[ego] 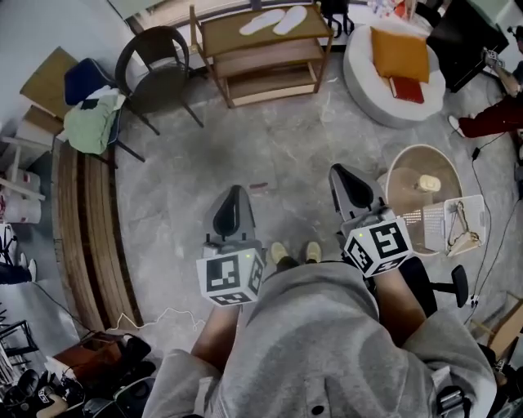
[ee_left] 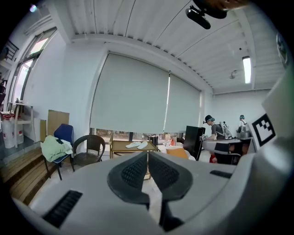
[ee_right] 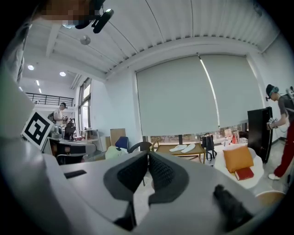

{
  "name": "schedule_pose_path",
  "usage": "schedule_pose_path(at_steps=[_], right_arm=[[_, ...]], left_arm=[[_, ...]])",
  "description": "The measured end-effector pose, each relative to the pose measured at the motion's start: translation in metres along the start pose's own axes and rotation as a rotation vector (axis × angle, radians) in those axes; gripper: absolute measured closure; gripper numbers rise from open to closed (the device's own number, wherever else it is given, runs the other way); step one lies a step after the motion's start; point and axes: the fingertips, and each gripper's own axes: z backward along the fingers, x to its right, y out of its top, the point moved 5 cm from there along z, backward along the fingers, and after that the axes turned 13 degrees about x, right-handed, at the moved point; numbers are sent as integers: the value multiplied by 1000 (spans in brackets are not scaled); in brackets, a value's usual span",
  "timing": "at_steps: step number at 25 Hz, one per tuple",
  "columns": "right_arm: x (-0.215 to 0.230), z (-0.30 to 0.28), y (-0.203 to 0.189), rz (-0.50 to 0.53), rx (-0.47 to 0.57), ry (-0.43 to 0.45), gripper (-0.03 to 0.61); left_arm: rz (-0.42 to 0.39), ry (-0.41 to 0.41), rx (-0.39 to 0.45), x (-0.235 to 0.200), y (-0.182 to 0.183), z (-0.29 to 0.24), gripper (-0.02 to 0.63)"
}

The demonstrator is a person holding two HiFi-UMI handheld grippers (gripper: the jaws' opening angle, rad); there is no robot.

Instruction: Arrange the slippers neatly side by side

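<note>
The left tool [ego: 235,196] hangs over the floor with its jaws pressed together on nothing. Well beyond it, across the room, the two white slippers [ego: 275,20] lie on top of the wooden shelf [ego: 225,37], close to each other but slightly askew. They look thin, light and floppy, so a pinch on the sole's edge near the heel should hold one. The right tool [ego: 343,175] is likewise closed and empty.

- The left gripper [ego: 234,214] is held out ahead of the person's body, jaws closed together with nothing between them.
- The right gripper [ego: 351,189] is alongside it, well apart, jaws likewise closed and empty.
- Both point slightly downward.
</note>
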Motion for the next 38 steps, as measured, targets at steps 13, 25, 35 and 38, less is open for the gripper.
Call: schedule_pose_path(at_steps=[13, 25, 35, 38], right_arm=[[-38, -27, -8, 36, 27, 59, 552], [-46, -46, -13, 51, 48, 81, 554], [18, -83, -11, -15, 48, 32, 554], [34, -102, -16, -23, 36, 24, 554]], left_arm=[[26, -5, 19, -38, -3, 11, 598], [11, -23, 34, -49, -2, 6, 598], [10, -2, 15, -53, -9, -55, 598], [9, -8, -2, -56, -11, -80, 598]])
